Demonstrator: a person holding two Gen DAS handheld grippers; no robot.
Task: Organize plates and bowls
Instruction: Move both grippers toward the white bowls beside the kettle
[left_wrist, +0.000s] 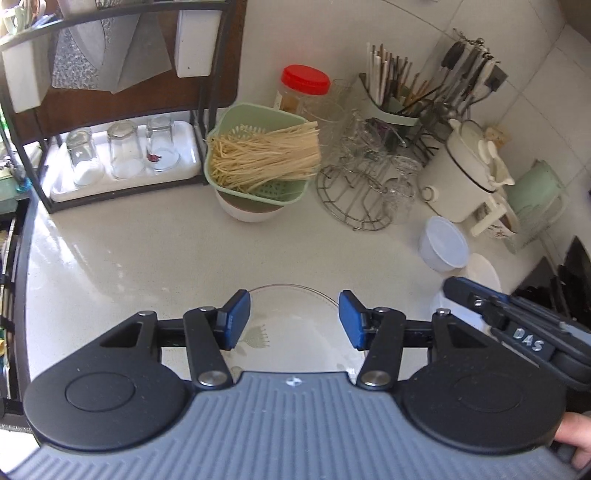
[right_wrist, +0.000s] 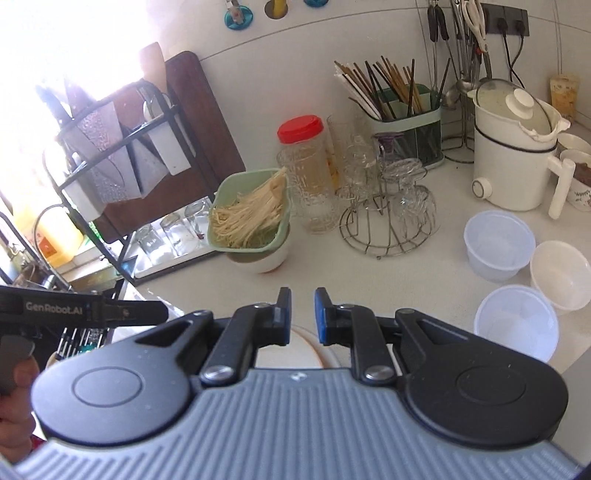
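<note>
Plainly, the clear glass plate lies directly beneath the parted, empty left tongs (lower centre); right tongs are nearly together, empty.

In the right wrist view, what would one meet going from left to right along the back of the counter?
Green colander of noodles → red-lidded jar → wire rack of glasses → chopstick holder → white lidded pot.

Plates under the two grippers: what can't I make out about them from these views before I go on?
- Glass plate, left wrist view: its near half is hidden by the left gripper, whose jaws stand open above it.
- White plate, right wrist view: only a sliver shows behind the nearly shut right gripper; size and contents unclear.
- White bowl, left wrist view: partly covered by the right gripper.
</note>
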